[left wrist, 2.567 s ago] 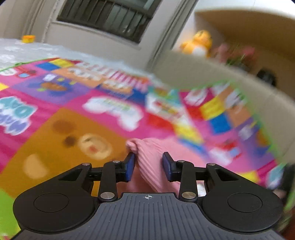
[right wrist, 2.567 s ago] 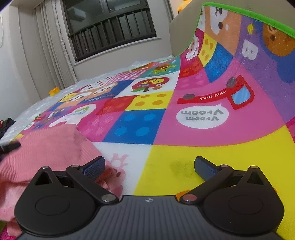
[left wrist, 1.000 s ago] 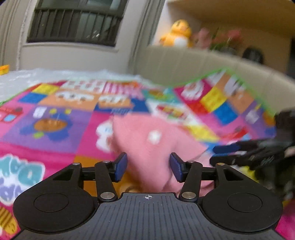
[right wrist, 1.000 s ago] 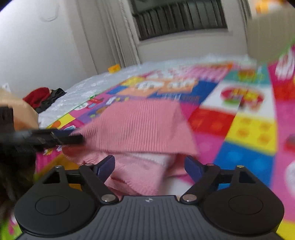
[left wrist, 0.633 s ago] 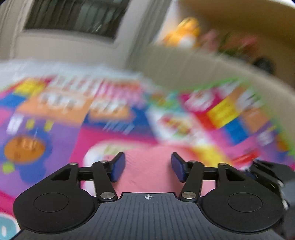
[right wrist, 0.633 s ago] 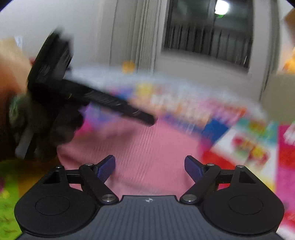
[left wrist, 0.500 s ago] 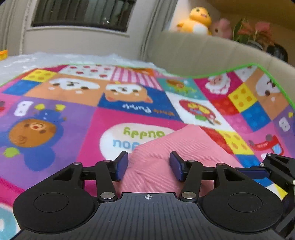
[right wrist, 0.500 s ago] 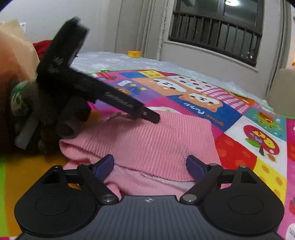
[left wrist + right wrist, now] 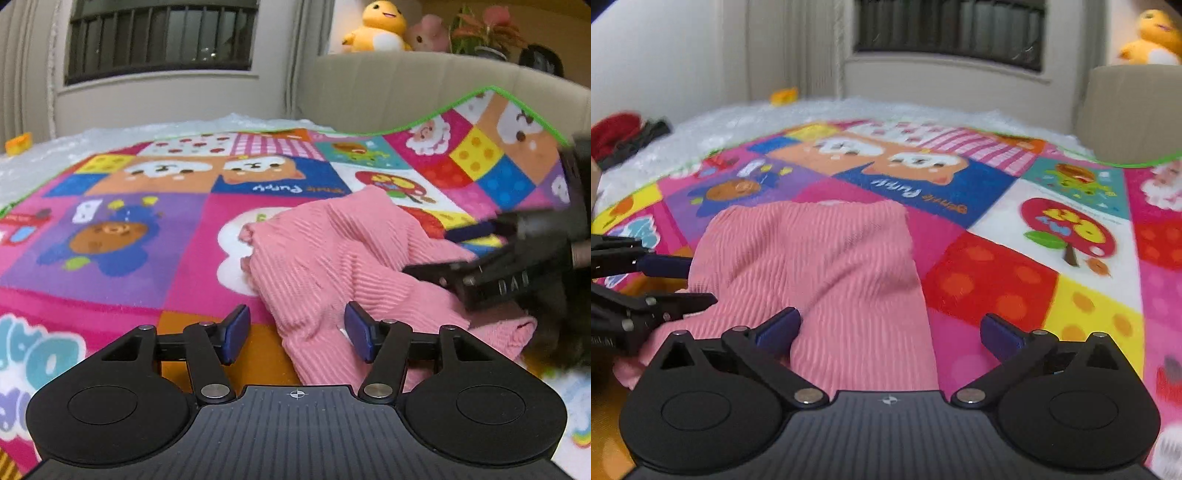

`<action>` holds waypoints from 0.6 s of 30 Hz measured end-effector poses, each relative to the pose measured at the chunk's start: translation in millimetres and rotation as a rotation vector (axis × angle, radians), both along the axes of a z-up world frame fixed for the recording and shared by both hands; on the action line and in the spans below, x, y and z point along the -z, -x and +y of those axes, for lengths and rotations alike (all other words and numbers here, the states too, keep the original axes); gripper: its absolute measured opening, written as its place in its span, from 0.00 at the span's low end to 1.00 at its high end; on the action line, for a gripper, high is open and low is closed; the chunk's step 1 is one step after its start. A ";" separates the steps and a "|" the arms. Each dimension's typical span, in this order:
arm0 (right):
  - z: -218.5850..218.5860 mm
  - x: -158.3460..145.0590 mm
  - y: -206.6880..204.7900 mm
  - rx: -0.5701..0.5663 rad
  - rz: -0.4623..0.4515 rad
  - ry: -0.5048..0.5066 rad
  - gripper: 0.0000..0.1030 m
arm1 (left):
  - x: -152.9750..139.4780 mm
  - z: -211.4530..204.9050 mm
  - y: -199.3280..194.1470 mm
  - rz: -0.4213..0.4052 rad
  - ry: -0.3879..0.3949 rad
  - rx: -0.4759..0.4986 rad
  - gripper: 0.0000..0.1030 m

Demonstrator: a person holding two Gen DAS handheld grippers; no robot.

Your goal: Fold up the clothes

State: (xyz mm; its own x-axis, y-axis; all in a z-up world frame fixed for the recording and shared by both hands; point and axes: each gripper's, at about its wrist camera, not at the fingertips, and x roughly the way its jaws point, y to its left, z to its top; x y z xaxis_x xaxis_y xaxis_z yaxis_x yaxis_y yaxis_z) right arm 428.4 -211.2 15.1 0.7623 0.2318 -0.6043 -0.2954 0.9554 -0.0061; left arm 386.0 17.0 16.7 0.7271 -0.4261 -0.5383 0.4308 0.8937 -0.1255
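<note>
A pink ribbed garment point(image 9: 332, 266) lies folded in a bunch on the colourful play mat point(image 9: 122, 236). My left gripper point(image 9: 297, 334) is open, and the garment's near left edge lies between its blue pads. In the same view the right gripper point(image 9: 454, 254) reaches in from the right, low over the cloth's right side. In the right wrist view the garment point(image 9: 820, 266) spreads ahead, with its near end between the wide-open fingers of my right gripper point(image 9: 890, 332). The left gripper point(image 9: 676, 284) shows at the cloth's left edge, open.
The mat point(image 9: 997, 288) runs up a beige sofa point(image 9: 406, 88) on the right. Plush toys point(image 9: 376, 27) and a plant sit on top of the sofa. A window wall point(image 9: 159, 40) stands behind. Red and black clothes point(image 9: 624, 136) lie far left, with a yellow block point(image 9: 783, 95) on the white sheet.
The left gripper let go of the pink garment and opened. The cloth was laid over on itself on the mat. Both grippers have drawn back a little since half a second ago.
</note>
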 end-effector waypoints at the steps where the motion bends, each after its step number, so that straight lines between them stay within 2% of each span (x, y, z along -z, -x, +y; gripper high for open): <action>1: -2.2 2.3 7.3 0.018 -0.012 -0.010 1.00 | -0.7 3.2 2.4 -0.009 0.022 0.001 0.61; 3: -2.4 4.4 15.7 0.032 -0.035 -0.001 1.00 | -7.0 10.8 7.8 -0.034 0.092 0.013 0.62; 5: -1.8 2.4 18.4 0.034 -0.034 0.005 1.00 | -18.8 16.3 13.5 -0.049 0.181 0.041 0.71; 6: -2.3 1.5 17.1 0.031 -0.026 0.005 1.00 | -23.9 17.0 16.4 -0.058 0.208 0.055 0.72; 8: -4.8 -5.7 15.3 0.029 -0.005 -0.013 1.00 | -24.0 2.8 20.0 -0.067 0.130 0.069 0.72; 11: -13.1 -21.0 36.1 0.035 -0.046 -0.013 1.00 | -8.5 -12.9 16.1 -0.031 0.031 0.064 0.71; 13: -14.3 -18.5 47.3 0.019 -0.011 0.022 1.00 | -6.8 -11.9 13.9 -0.016 0.035 0.061 0.72; 14: -10.6 -10.1 49.3 0.002 0.022 0.071 1.00 | -6.4 -11.1 13.0 -0.010 0.038 0.061 0.74; 16: -7.1 3.8 54.0 -0.016 0.033 0.111 1.00 | -2.9 -11.9 12.4 0.000 0.030 0.064 0.77; 18: -7.7 2.1 55.3 -0.012 0.026 0.108 1.00 | -2.1 -12.4 13.2 -0.005 0.021 0.062 0.77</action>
State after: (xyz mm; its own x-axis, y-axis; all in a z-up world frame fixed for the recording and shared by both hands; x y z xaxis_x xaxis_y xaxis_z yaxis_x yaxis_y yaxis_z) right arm 373.2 -218.9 13.1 0.7435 0.1735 -0.6459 -0.3085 0.9458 -0.1010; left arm 372.7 4.6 18.8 0.7011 -0.4821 -0.5254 0.4863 0.8622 -0.1422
